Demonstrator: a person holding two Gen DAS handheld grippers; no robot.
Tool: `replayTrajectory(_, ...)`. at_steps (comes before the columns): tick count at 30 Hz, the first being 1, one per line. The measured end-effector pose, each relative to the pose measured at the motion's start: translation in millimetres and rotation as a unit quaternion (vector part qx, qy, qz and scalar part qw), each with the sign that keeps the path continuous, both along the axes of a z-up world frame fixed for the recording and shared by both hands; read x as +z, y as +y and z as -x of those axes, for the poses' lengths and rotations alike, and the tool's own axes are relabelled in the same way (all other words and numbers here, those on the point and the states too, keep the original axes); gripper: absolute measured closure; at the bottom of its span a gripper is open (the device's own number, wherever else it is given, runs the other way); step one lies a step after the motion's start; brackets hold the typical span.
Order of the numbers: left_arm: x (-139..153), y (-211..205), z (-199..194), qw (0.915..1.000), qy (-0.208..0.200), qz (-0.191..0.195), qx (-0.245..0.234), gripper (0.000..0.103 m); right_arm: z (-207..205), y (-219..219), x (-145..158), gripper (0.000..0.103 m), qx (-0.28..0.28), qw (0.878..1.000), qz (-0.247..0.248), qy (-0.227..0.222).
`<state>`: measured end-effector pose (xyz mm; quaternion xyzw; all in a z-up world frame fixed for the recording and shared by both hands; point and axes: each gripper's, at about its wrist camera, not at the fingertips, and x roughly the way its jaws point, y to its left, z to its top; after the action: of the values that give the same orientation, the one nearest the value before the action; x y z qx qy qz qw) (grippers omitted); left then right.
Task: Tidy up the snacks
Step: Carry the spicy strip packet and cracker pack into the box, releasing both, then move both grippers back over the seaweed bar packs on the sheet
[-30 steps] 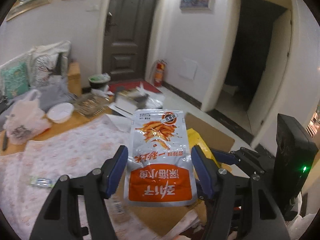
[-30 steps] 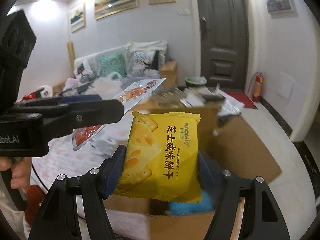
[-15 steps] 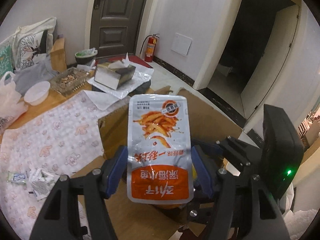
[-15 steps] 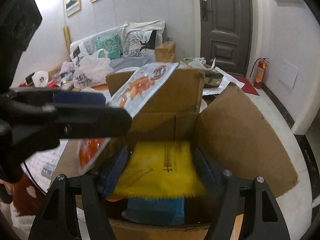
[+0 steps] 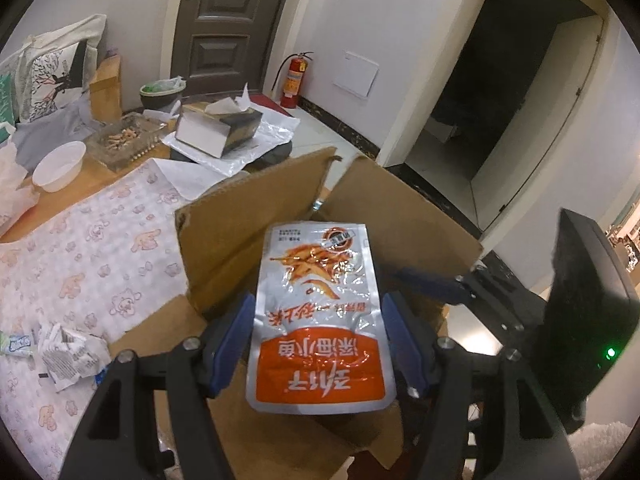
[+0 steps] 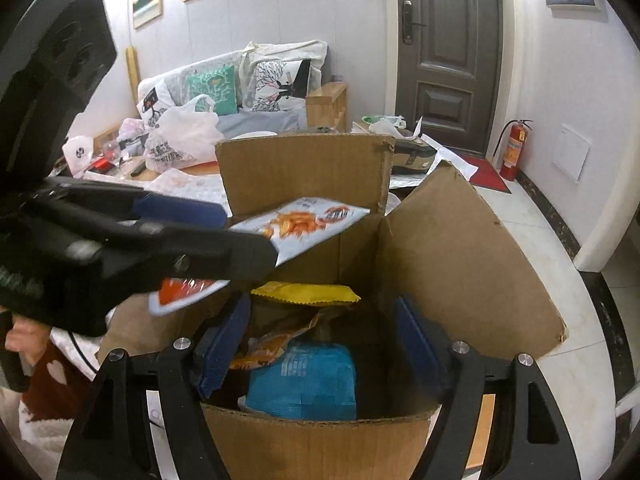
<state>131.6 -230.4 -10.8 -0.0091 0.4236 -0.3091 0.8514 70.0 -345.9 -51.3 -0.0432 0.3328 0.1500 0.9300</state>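
Note:
My left gripper [image 5: 318, 300] is shut on a silver and orange snack pouch [image 5: 320, 264], held flat above the open cardboard box [image 5: 248, 232]. From the right wrist view the same pouch [image 6: 304, 224] juts over the box's [image 6: 452, 264] left side. My right gripper [image 6: 322, 308] hangs in the box mouth, its jaws opening with nothing pressed between the pads. The yellow cracker packet [image 6: 308, 293] lies loose inside, just beyond the fingertips. Below it are an orange packet [image 6: 272, 344] and a blue packet [image 6: 304, 376].
Left of the box is a table under a patterned cloth [image 5: 80, 260] with crumpled wrappers [image 5: 68, 348], a white bowl [image 5: 58, 166], a glass tray [image 5: 124, 140] and a tissue box [image 5: 218, 128]. A person's hand [image 6: 24, 332] grips the left handle. Tiled floor lies to the right.
The yellow cracker packet has left my right gripper and dropped into the box. Both grippers have sunk and tilted down toward the box; the pouch stays gripped.

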Motion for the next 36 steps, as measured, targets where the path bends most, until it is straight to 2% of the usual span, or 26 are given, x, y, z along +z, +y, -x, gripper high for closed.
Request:
replayTrajectory(2, 1.3, -0.1, 1.0, 0.9999, -0.007, -0.008, 0.002, 0.040, 1.6, 0.5, 0.6, 0.031, 0.001, 1.000, 0.000, -0.001)
replayTrajectory(9, 8.5, 5.9, 2.0, 0.9999, -0.013, 0.006, 0.005, 0.037, 6.5, 4.7, 5.8, 0.028, 0.004, 1.000, 0.003, -0.005)
replayTrajectory(18, 27.4, 45.5, 23.4, 0.9984, -0.041, 0.015, 0.036, 0.037, 15.4, 21.6, 19.7, 0.028, 0.025, 1.000, -0.010, -0.014)
replayTrajectory(24, 39.3, 100.9, 54.5, 0.9934, -0.074, -0.007, 0.087, 0.037, 30.1, 56.3, 35.2, 0.028, 0.075, 0.996, -0.042, -0.032)
replayTrajectory(28, 36.3, 146.5, 76.6, 0.9885, -0.085, -0.018, 0.124, 0.037, 39.9, 93.2, 39.4, 0.028, 0.113, 0.992, -0.052, -0.034)
replayTrajectory(32, 23.3, 194.7, 95.3, 0.9844, -0.084, -0.011, 0.154, 0.037, 51.3, 140.4, 35.9, 0.028, 0.156, 0.986, -0.048, -0.023)
replayTrajectory(36, -1.5, 233.4, 111.7, 0.9837, -0.081, -0.014, 0.160, 0.037, 59.0, 182.4, 20.3, 0.028, 0.186, 0.982, -0.042, 0.004)
